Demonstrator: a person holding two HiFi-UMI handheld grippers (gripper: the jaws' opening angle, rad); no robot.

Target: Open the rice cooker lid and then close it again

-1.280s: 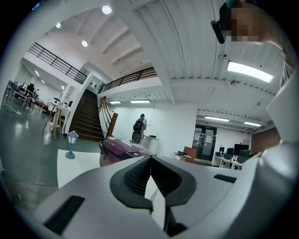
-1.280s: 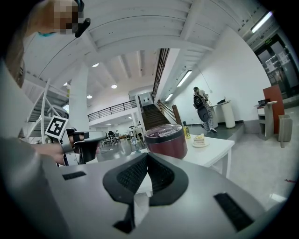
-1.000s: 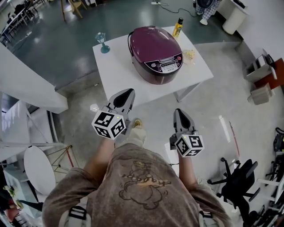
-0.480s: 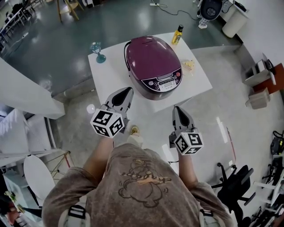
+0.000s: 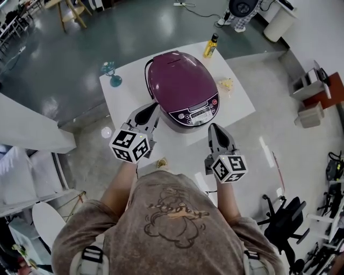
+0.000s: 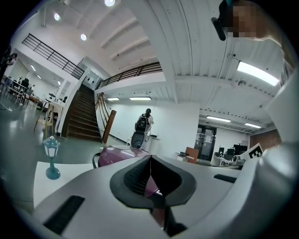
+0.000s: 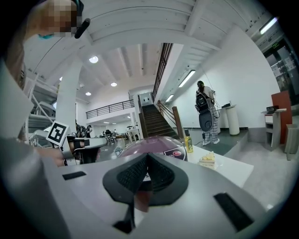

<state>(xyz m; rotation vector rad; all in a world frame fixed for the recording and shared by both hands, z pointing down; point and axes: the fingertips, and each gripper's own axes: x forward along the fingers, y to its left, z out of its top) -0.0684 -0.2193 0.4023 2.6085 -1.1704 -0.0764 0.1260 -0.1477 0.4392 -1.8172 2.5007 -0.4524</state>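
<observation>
A purple rice cooker [image 5: 181, 88] with its lid down stands on a small white table [image 5: 239, 107], its control panel [image 5: 197, 110] facing me. My left gripper [image 5: 148, 111] is over the table's near edge, just left of the cooker's front; its jaws are pressed together and empty. My right gripper [image 5: 217, 129] hovers at the near edge, a little right of the panel, also shut and empty. In the left gripper view the cooker [image 6: 117, 154] shows just beyond the closed left gripper [image 6: 150, 159]. In the right gripper view the cooker [image 7: 156, 142] lies right behind the closed right gripper [image 7: 147, 156].
A yellow bottle [image 5: 210, 45] stands at the table's far right corner, a teal goblet [image 5: 110, 73] at its far left, and a pale food piece [image 5: 226, 84] lies right of the cooker. A person with a backpack [image 5: 239, 9] stands beyond. An office chair [image 5: 285, 220] is at the lower right.
Both grippers have moved forward to the table's near edge, and the cooker now sits much closer to their tips. Jaws stayed shut.
</observation>
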